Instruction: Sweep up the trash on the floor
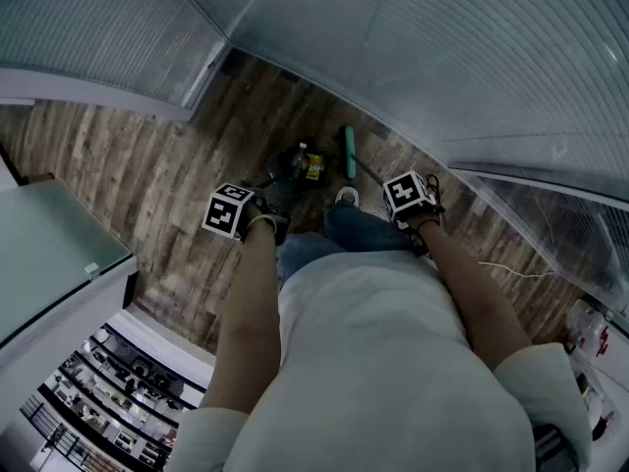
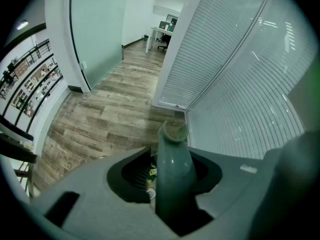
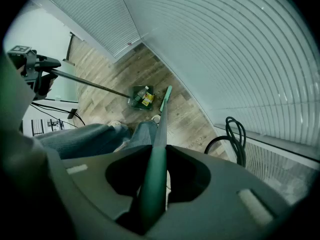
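Wood-grain floor (image 1: 147,175) is spreading out beneath a person who is standing with both forearms reaching forward and down, elbows bent, a gripper in each hand. The left gripper (image 1: 241,214) is clenching its jaws on the rounded grey-green top of the dustpan handle (image 2: 172,169), and that thin rod is slanting down to the dustpan (image 1: 293,163). The right gripper (image 1: 411,200) is gripping the green broom handle (image 3: 154,174) tight between its jaws, with the handle running down past the person's jeans. The broom head (image 1: 348,152) is lying just beside the dustpan, on the right gripper's side of it; whether the two are touching I cannot tell. The dustpan is sitting on the floor just beyond a white shoe (image 1: 346,197), near the corner of the blind-covered glass walls (image 1: 442,57). Trash (image 1: 313,168) is lying inside the dustpan: a yellow wrapper among darker pieces. A black cable coil (image 3: 234,134) is hanging well apart from the dustpan, against the glass.
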`<state>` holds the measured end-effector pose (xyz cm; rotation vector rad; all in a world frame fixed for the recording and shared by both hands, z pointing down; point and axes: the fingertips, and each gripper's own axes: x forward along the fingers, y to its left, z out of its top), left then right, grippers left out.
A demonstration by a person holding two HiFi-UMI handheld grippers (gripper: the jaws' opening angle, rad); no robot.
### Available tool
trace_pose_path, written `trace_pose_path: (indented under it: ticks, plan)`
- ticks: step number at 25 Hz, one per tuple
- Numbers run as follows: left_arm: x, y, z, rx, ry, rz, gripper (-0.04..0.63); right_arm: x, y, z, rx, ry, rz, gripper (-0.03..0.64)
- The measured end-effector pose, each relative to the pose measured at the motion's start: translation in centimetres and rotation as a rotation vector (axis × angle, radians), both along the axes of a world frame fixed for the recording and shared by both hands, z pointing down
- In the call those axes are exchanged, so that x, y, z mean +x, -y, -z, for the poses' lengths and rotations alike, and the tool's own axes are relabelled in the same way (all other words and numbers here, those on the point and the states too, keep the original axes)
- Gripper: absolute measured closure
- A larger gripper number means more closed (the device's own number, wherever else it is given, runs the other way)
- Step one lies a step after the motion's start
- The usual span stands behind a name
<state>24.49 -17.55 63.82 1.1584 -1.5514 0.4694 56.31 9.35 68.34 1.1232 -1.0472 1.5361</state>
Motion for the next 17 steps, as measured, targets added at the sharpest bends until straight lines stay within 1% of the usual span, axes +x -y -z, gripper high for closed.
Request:
trace_pose_path:
  ticks: [5, 9, 17]
  plan:
    - [-0.1, 0.1, -0.2, 0.003, -0.008, 0.003, 0.438, 0.3, 0.0, -0.3, -0.003, -0.006, 0.03, 0.518]
    - [0.1, 0.0, -0.2, 0.006, -0.014, 0.004, 0.437, 0.8, 0.1, -0.1, -0.001, -0.006, 0.033, 0.518]
    - [-0.3, -0.4, -0.1, 0.008, -0.018, 0.003, 0.436, 1.2, -0.3, -0.3, -0.007, 0.012, -0.006, 0.518]
